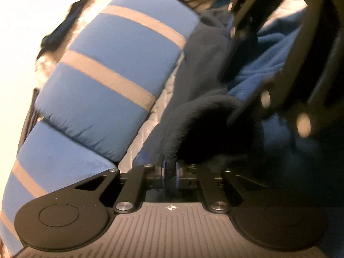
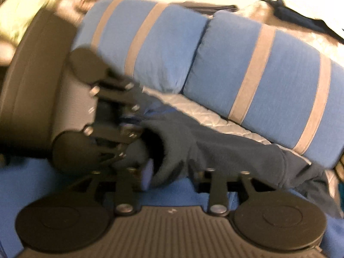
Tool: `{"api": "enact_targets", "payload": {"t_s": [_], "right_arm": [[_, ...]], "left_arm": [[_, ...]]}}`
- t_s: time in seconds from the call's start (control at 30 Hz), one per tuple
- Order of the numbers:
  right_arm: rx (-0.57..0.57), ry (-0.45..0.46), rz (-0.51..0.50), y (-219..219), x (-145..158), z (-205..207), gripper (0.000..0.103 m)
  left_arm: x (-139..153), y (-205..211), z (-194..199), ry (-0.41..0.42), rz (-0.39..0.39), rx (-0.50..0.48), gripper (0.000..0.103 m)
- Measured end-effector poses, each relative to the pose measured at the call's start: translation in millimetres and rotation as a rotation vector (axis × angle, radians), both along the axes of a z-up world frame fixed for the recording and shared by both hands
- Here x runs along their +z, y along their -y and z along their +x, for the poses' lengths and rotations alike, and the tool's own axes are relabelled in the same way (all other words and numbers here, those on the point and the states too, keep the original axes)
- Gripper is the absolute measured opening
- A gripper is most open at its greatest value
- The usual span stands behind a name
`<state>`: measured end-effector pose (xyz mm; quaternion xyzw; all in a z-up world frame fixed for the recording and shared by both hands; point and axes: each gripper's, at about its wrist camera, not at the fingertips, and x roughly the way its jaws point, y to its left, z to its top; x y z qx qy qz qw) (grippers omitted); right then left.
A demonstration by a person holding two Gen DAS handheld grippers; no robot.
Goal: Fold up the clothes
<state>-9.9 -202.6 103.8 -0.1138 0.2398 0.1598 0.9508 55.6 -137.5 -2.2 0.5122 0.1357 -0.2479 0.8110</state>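
In the left wrist view, a row of blue cushions with grey stripes is being shown along the left side, running from the lower left toward the top. A strip of pale quilted bedding is being seen just beside their lower edge. To the right of it, a dark navy fleece garment is being draped across the middle, and a fold of it is being pinched by the left tool, whose jaws are being held narrow with the fabric between the blue pads. A lighter blue cloth is being glimpsed further right, partly covered by the blurred right tool.

In the right wrist view, the left tool is being seen at the left, closed on the garment's edge. The navy garment is being stretched from there toward the right, lying against the foot of the striped cushions. At the bottom, the right tool is being held fairly wide, with a blue pad beside a fold of the fleece; whether the pads are pressing on it cannot be told from the blur.
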Motion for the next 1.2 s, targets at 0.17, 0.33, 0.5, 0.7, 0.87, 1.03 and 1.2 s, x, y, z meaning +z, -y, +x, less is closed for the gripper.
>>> {"api": "enact_targets", "payload": {"t_s": [0.17, 0.33, 0.5, 0.7, 0.87, 1.03, 1.2], "right_arm": [[-0.106, -0.049, 0.351, 42.9, 13.7, 8.1, 0.075], [-0.232, -0.27, 0.733, 91.9, -7.3, 29.9, 0.076], [-0.208, -0.445, 1.031, 111.8, -35.0, 43.4, 0.077], [-0.156, -0.576, 1.141, 99.5, -56.5, 58.1, 0.078], [-0.174, -0.603, 1.094, 88.3, -58.5, 59.8, 0.079], [-0.176, -0.634, 1.104, 86.2, -62.2, 60.4, 0.079], [-0.162, -0.659, 1.119, 86.8, -65.7, 61.5, 0.079]], "left_arm": [[-2.3, -24.8, -12.5, -0.012, -0.05, 0.052, 0.008], [-3.6, -22.9, -15.5, -0.008, -0.04, 0.049, 0.008], [-4.3, -22.1, -16.2, -0.031, -0.022, 0.038, 0.008], [-8.1, -21.4, -23.1, -0.073, 0.019, -0.003, 0.008], [-9.6, -20.7, -22.8, -0.104, 0.032, -0.005, 0.009], [-15.3, -20.0, -24.0, -0.12, 0.07, -0.006, 0.011], [-17.8, -22.1, -26.0, -0.128, 0.091, -0.017, 0.011]]}}
